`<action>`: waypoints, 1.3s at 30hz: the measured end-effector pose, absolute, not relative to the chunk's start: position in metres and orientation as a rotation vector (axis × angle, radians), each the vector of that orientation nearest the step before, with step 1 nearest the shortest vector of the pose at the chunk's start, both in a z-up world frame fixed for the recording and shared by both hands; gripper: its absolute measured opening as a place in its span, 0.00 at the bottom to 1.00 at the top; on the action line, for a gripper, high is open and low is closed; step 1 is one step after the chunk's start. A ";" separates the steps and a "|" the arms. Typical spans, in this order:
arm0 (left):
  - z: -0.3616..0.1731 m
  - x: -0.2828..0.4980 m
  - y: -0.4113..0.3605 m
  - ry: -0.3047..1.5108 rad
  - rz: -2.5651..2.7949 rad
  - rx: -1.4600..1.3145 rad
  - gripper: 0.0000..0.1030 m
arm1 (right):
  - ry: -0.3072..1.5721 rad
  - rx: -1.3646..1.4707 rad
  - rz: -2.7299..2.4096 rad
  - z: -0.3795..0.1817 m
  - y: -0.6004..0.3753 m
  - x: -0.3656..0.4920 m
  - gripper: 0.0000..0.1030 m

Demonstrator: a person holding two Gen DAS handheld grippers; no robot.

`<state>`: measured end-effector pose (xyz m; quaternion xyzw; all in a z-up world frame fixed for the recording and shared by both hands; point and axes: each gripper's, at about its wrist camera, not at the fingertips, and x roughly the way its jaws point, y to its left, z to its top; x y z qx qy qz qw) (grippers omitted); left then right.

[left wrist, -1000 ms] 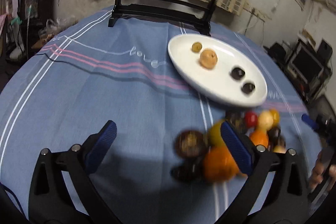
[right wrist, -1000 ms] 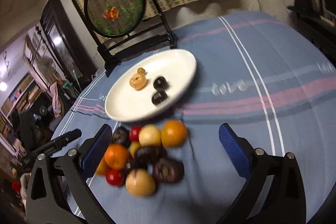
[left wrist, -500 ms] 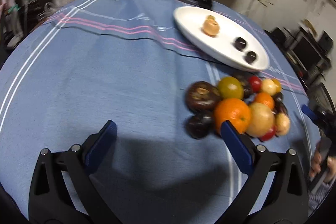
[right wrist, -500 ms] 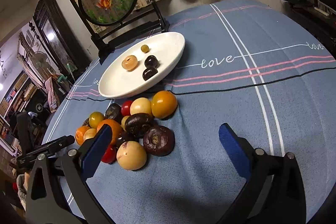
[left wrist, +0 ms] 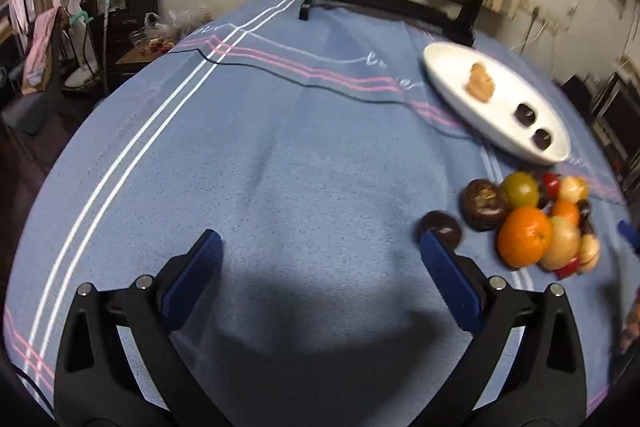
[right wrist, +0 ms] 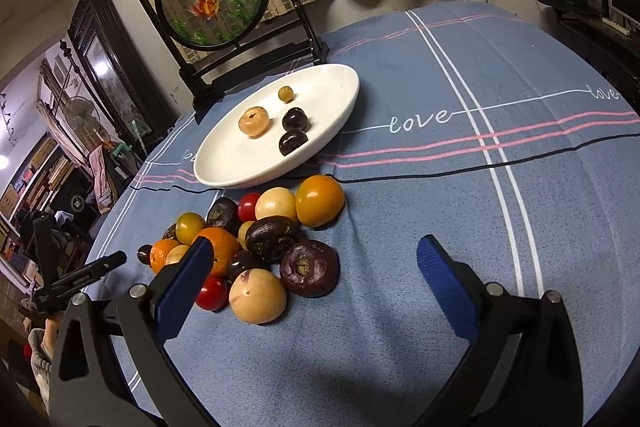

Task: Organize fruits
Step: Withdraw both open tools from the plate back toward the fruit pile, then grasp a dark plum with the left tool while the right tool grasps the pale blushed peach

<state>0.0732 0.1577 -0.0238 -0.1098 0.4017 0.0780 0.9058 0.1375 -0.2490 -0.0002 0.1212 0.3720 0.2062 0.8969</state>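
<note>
Blue-padded, both the left tongs (left wrist: 316,251) and the right tongs (right wrist: 314,259) hang spread wide and empty above the table (right wrist: 440,211), while the fruit pile (right wrist: 260,239) sits loose on the cloth just in front of the white plate (right wrist: 332,83), which holds four small pieces. The round fruits lean on one another, so nudging one with a pad could likely roll its neighbours off toward the table's edge. A hard squeeze might bruise the soft peach (right wrist: 258,295).

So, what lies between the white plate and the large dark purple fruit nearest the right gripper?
In the right wrist view, between the white plate and the dark purple fruit lie other piled fruits, including a yellow-orange one and a dark one.
</note>
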 end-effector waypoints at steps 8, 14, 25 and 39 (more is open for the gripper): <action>-0.020 0.085 0.103 0.830 0.097 0.037 0.98 | 0.783 0.250 0.420 -0.002 -0.247 0.139 0.99; -0.021 0.087 0.083 0.826 0.025 0.129 0.73 | 0.786 0.245 0.423 -0.003 -0.246 0.140 0.99; -0.034 0.099 0.085 0.904 -0.090 0.060 0.34 | 0.798 0.226 0.427 -0.005 -0.242 0.141 0.99; -0.042 0.106 0.086 0.947 -0.106 0.027 0.34 | 0.748 0.027 0.492 -0.002 -0.220 0.121 0.89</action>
